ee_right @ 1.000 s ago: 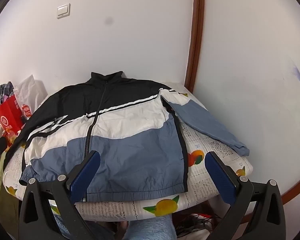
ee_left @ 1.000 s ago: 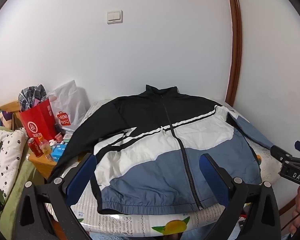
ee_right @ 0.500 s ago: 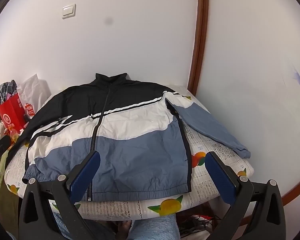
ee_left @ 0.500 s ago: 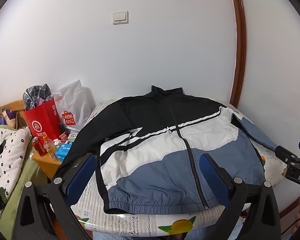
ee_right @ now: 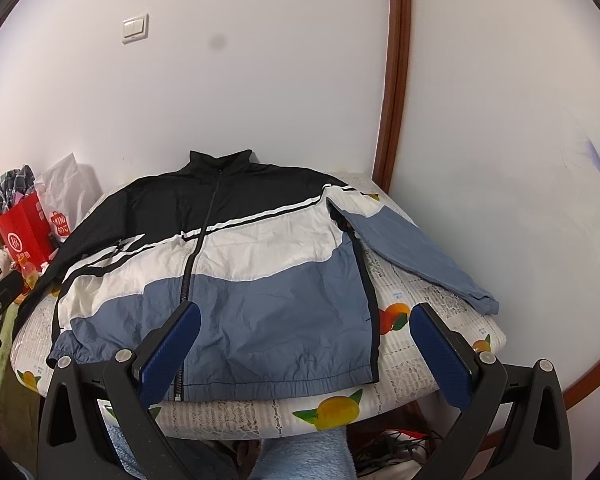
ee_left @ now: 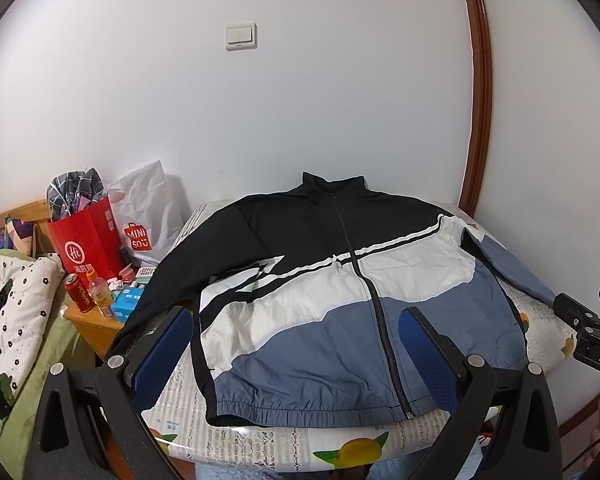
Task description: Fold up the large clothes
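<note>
A black, white and blue zip jacket (ee_left: 340,300) lies flat, front up, on a small table with a fruit-print cloth (ee_left: 260,440); it also shows in the right wrist view (ee_right: 228,280). Its blue right sleeve (ee_right: 412,252) lies out to the right on the cloth, and its black left sleeve (ee_left: 172,280) hangs off the left edge. My left gripper (ee_left: 296,360) is open and empty, above the hem's near left side. My right gripper (ee_right: 306,352) is open and empty, above the hem's near right side.
White walls stand behind and to the right, with a brown wooden trim (ee_left: 480,100). A wooden bedside table (ee_left: 92,320) at the left holds a red bag (ee_left: 88,244), a white bag (ee_left: 148,208), a can and a bottle. A floral quilt (ee_left: 8,308) lies at far left.
Both grippers have drawn back and up slightly, so the jacket sits a little lower and further right in view. Both stay open. The jacket has not moved.
</note>
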The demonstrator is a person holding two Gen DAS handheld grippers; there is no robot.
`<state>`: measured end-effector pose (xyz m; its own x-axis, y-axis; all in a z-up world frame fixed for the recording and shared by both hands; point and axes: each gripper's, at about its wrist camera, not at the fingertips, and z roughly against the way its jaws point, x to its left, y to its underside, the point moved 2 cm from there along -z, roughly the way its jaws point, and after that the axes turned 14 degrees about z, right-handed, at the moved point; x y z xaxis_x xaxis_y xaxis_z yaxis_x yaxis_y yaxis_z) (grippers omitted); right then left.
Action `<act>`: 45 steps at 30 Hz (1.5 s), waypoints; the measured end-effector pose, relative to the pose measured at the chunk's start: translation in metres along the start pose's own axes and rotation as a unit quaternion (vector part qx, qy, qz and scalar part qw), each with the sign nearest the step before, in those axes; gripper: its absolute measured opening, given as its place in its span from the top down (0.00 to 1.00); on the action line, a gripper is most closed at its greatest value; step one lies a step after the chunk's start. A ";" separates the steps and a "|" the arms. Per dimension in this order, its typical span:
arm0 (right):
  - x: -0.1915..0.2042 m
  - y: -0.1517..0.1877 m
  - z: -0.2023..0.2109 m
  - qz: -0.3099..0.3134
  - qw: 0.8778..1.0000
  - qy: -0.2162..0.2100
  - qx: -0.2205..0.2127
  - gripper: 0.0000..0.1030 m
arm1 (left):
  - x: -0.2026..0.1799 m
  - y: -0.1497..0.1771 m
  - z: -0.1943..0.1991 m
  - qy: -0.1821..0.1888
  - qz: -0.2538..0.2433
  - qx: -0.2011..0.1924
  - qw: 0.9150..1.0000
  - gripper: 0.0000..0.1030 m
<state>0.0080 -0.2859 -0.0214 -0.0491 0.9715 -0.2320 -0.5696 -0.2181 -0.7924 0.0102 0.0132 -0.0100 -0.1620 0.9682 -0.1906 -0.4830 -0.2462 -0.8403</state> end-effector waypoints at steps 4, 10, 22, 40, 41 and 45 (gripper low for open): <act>-0.002 0.000 0.001 -0.004 1.000 -0.001 -0.001 0.00 | -0.002 -0.001 0.003 -0.002 -0.003 -0.003 1.000 0.00; 0.001 0.000 -0.001 -0.001 1.000 -0.006 -0.001 0.00 | -0.002 0.000 0.005 -0.008 -0.002 -0.005 1.000 0.00; 0.006 0.000 0.001 0.011 1.000 -0.008 -0.005 0.00 | 0.003 -0.003 0.007 0.004 0.004 -0.001 1.000 0.00; 0.009 -0.001 0.003 0.015 1.000 -0.001 -0.006 0.00 | 0.006 -0.003 0.006 0.014 0.007 0.000 1.000 0.00; 0.009 -0.001 0.004 0.017 1.000 0.000 -0.006 0.00 | 0.006 -0.004 0.006 0.014 0.008 0.000 1.000 0.00; 0.006 0.000 0.004 0.013 1.000 0.002 -0.007 0.00 | 0.005 -0.004 0.006 0.014 0.005 -0.005 1.000 0.00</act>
<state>0.0048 -0.2792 -0.0207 -0.0610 0.9649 -0.2554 -0.5568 -0.2452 -0.7936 0.0065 0.0188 -0.0045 -0.1427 0.9668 -0.2120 -0.4729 -0.2548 -0.8435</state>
